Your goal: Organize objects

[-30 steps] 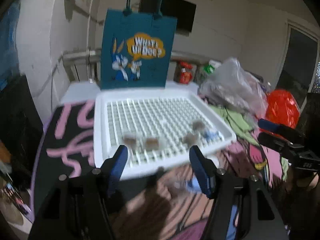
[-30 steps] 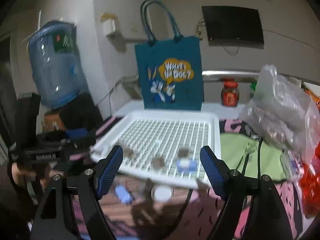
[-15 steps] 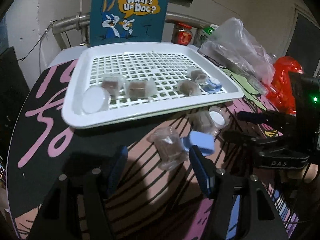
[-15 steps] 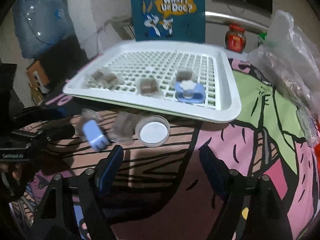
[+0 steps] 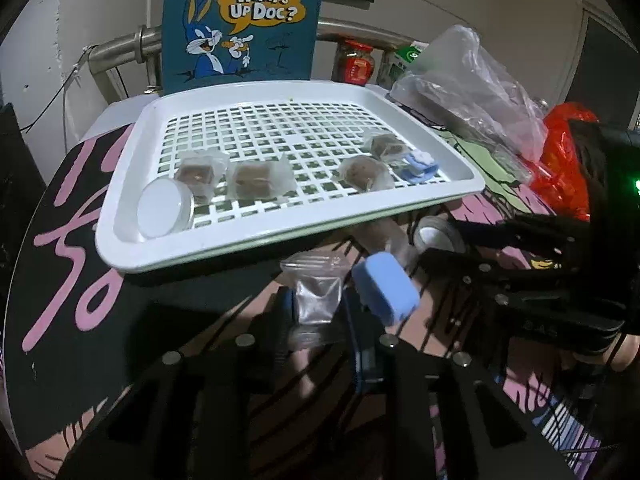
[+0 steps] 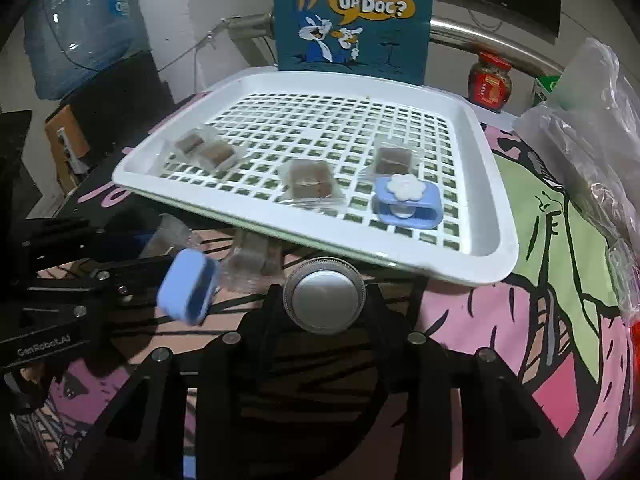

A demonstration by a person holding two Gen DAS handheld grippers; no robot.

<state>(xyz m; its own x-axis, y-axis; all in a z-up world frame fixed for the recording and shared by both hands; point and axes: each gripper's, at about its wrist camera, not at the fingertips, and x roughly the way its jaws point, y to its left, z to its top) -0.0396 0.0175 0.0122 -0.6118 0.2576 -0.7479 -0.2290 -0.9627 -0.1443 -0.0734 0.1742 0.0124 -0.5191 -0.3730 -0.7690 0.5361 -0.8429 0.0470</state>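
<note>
My left gripper (image 5: 318,309) sits low over the patterned table, and its jaws are closing with the pads against a clear-wrapped brown snack packet (image 5: 316,286). A blue oblong case (image 5: 386,288) lies just right of the packet. In the right wrist view my right gripper (image 6: 324,305) is closing on a small round jar with a pale lid (image 6: 324,298), which the pads touch on both sides. Another wrapped snack (image 6: 252,260) lies between the jar and the blue case (image 6: 190,286). Behind them, the white slotted tray (image 5: 280,240) holds several wrapped snacks, a round lidded jar (image 5: 164,210) and a blue flower clip (image 6: 408,200).
A teal cartoon tote bag (image 5: 240,28) stands behind the tray. To the right lie a crumpled clear plastic bag (image 5: 468,80) and a red bag (image 5: 564,168). A red-lidded jar (image 6: 490,80) stands at the back, and a water jug (image 6: 80,20) at the far left.
Both grippers came down from tray height to the table in front of it and tilted downward. The left jaws narrowed onto the wrapped packet, and the right jaws narrowed onto the round jar.
</note>
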